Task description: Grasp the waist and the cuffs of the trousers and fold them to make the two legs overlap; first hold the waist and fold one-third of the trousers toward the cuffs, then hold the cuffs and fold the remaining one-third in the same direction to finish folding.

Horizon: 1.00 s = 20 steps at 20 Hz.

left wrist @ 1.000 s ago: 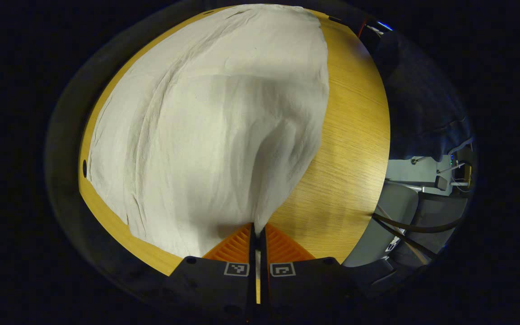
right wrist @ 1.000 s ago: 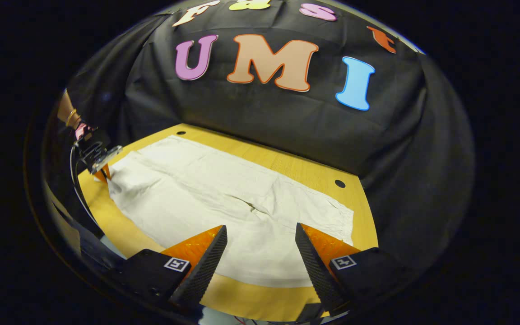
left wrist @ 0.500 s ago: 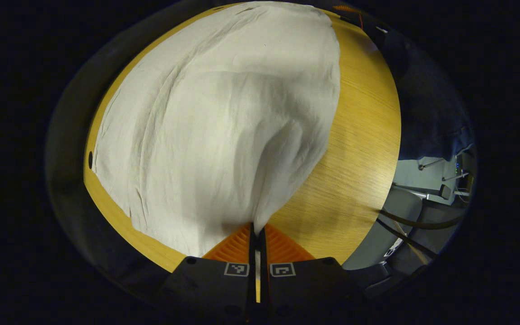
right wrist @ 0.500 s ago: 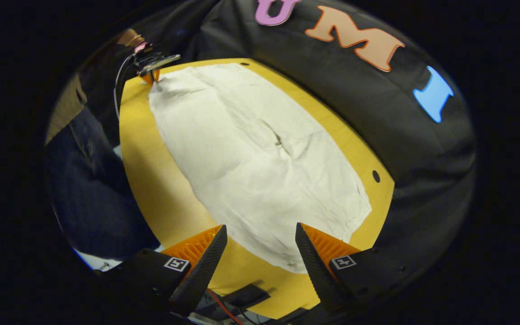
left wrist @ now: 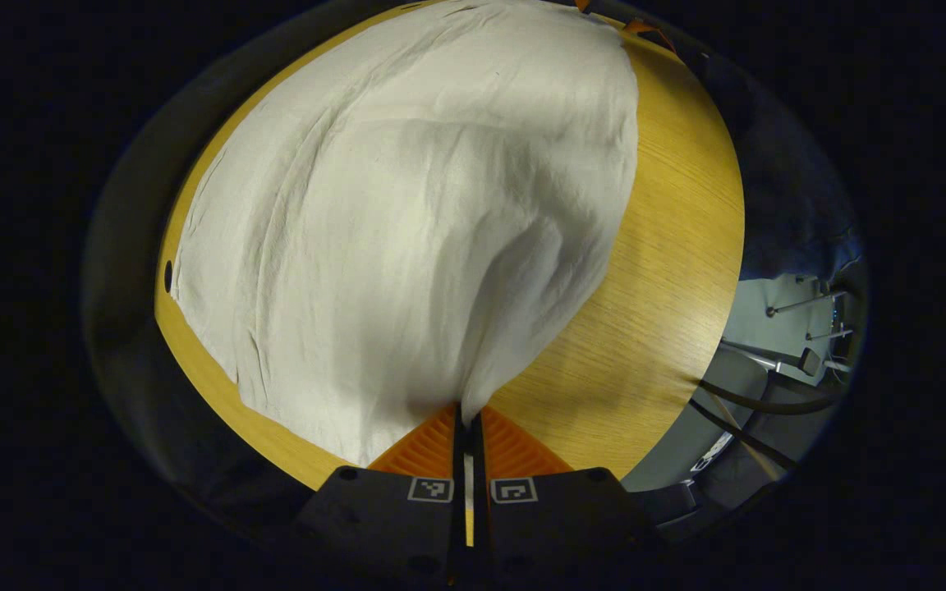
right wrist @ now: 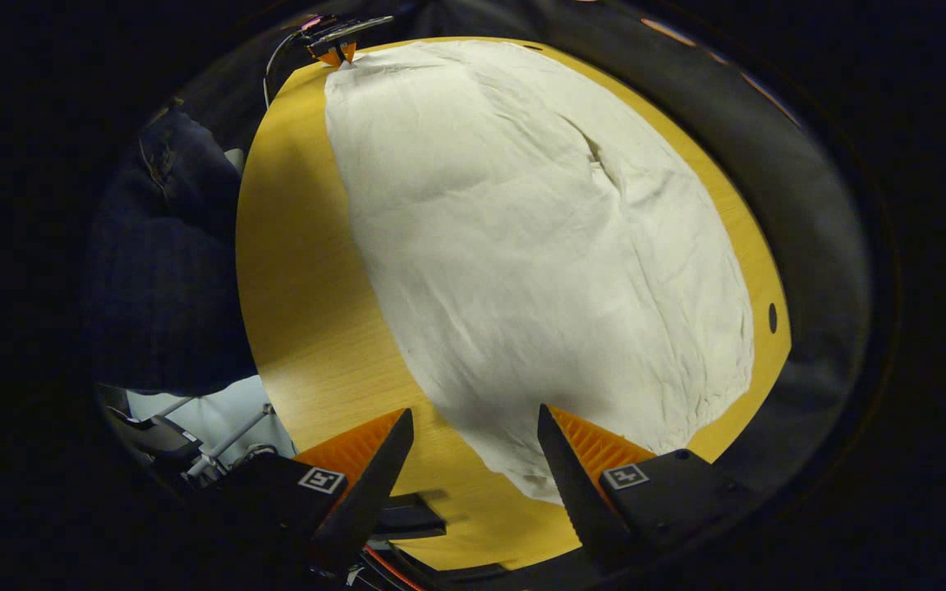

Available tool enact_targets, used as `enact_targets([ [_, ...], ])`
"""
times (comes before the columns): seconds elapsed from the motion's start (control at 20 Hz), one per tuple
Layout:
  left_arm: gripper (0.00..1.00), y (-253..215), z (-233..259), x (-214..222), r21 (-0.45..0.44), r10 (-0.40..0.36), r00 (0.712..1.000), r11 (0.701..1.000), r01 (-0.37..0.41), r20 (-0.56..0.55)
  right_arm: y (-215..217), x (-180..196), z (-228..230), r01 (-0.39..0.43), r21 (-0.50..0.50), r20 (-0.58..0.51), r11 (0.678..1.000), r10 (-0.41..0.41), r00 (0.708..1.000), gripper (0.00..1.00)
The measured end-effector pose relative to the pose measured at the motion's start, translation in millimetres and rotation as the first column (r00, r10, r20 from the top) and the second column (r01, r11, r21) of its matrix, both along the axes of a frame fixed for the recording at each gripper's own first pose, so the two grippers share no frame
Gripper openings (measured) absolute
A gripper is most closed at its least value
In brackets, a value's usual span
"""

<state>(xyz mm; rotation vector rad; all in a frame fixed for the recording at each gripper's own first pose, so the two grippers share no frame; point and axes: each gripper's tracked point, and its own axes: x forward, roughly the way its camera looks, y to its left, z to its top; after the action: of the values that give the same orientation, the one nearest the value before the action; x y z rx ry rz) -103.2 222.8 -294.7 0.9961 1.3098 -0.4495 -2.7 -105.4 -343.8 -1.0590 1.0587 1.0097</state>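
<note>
Since a second ago the right gripper (right wrist: pixel 473 460) has swung from facing the wall to looking down along the trousers (right wrist: pixel 539 246), and now hovers over their near corner at 6 o'clock, jaws wide apart with nothing between them. Across the table (right wrist: pixel 300 271), at 11 o'clock in the right gripper view, the left gripper (right wrist: pixel 340 56) still pinches the far corner of the cloth. In the left gripper view that grip has hardly shifted: the left gripper (left wrist: pixel 467 427) stays clamped on a raised peak of trousers (left wrist: pixel 407 213), the fabric rising in a ridge toward 6 o'clock while the rest lies flat and spread toward 12. I cannot tell which end is waist and which is cuff. A person's dark clothing (right wrist: pixel 161 271) sits at 9 o'clock beside the table edge. My reading is that one end is secured and the other gripper is lining up for its own grasp, so the first lengthwise fold, laying one leg over the other, is not yet begun. The open jaws sit slightly off the cloth's corner, so they likely need to come down onto the edge before closing.
</note>
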Motion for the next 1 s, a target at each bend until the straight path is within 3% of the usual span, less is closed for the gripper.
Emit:
enact_targets([
  [0.25, 0.02, -0.6, -0.9, 1.1, -0.006, 0.05, 0.999, 0.999, -0.05, -0.004, -1.5, -0.3, -14.7, -0.028, -0.031, -0.074, 0.999, 0.026, 0.997, 0.98],
  [0.5, 0.02, -0.2, -1.0, 1.0, 0.003, 0.074, 0.997, 0.997, -0.074, -0.005, -3.7, 5.7, -16.2, -0.023, -0.054, -0.074, 0.998, 0.019, 0.997, 0.86],
  [0.55, 0.02, -0.9, -1.2, 1.1, 0.003, 0.078, 0.997, 0.997, -0.078, -0.002, -4.6, 7.1, -16.4, -0.011, -0.055, -0.071, 0.998, 0.007, 0.997, 0.81],
  [0.6, 0.02, -1.2, -0.6, 1.1, 0.006, 0.082, 0.997, 0.997, -0.082, 0.0, -5.3, 9.0, -16.5, 0.004, -0.055, -0.07, 0.998, -0.008, 0.998, 0.7],
  [0.65, 0.02, -1.2, -0.8, 0.7, 0.006, 0.085, 0.996, 0.996, -0.085, 0.003, -4.0, 12.6, -14.2, 0.018, -0.053, -0.062, 0.998, -0.022, 0.998, 0.7],
  [0.7, 0.02, -1.4, -0.7, 0.8, 0.006, 0.089, 0.996, 0.996, -0.089, 0.006, -4.2, 17.3, -15.4, 0.036, -0.05, -0.048, 0.998, -0.038, 0.998, 0.51],
  [0.75, 0.02, -1.1, -0.4, 0.5, 0.006, 0.094, 0.996, 0.996, -0.094, 0.008, -4.8, 20.6, -15.1, 0.051, -0.046, -0.038, 0.998, -0.053, 0.998, 0.42],
  [0.85, 0.02, -1.5, 0.0, 0.8, 0.005, 0.1, 0.995, 0.995, -0.1, 0.012, -4.9, 24.3, -15.1, 0.081, -0.043, -0.035, 0.996, -0.082, 0.996, 0.14],
  [1.0, 0.02, -1.6, -0.6, 1.2, 0.001, 0.116, 0.993, 0.993, -0.116, 0.024, -7.2, 23.7, -14.8, 0.128, -0.063, -0.045, 0.99, -0.131, 0.99, 0.09],
])
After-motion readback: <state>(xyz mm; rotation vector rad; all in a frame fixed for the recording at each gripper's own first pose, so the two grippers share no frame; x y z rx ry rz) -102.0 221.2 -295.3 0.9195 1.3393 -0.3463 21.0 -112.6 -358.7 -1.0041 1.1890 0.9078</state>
